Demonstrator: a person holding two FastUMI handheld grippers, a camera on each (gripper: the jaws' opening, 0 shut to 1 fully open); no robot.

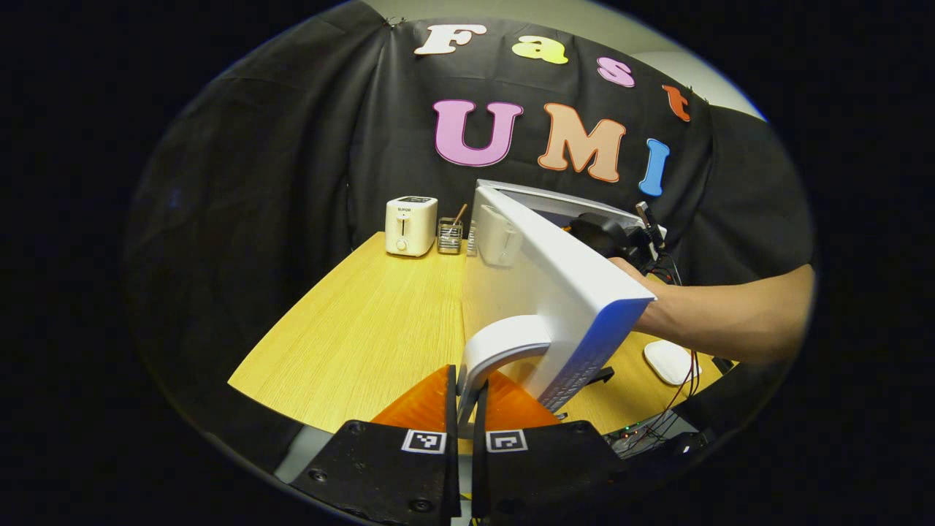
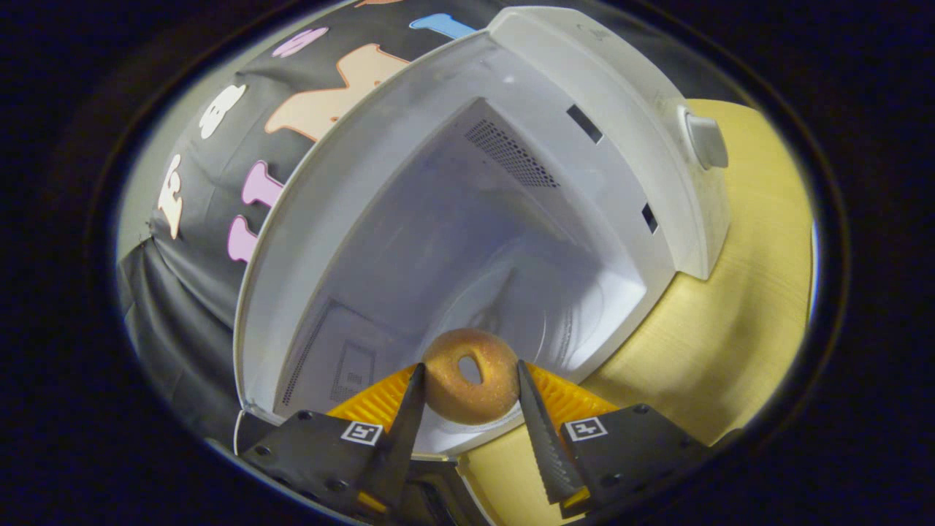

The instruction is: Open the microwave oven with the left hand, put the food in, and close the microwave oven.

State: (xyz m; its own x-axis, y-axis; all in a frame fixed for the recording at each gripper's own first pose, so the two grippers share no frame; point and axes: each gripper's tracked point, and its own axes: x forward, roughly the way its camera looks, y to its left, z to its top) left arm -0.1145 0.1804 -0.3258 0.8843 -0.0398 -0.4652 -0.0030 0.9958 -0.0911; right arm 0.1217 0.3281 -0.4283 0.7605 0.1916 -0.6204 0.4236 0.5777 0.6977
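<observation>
The white microwave (image 2: 657,124) stands open, its bare cavity (image 2: 467,241) facing me in the right gripper view. My right gripper (image 2: 470,369) is shut on a golden ring-shaped bun (image 2: 453,398), held at the cavity's mouth just above the floor. In the left gripper view the microwave door (image 1: 562,292) is swung out towards me. Its curved white handle (image 1: 504,340) runs down between the fingers of my left gripper (image 1: 466,387), which is shut on it. A bare forearm (image 1: 730,321) reaches in behind the door.
On the wooden table (image 1: 365,321), a white toaster (image 1: 410,225) and a small glass jar (image 1: 450,235) stand at the back by the black cloth. A flat white oval object (image 1: 670,361) and cables lie at the right edge. The microwave's knob (image 2: 707,140) is on its right panel.
</observation>
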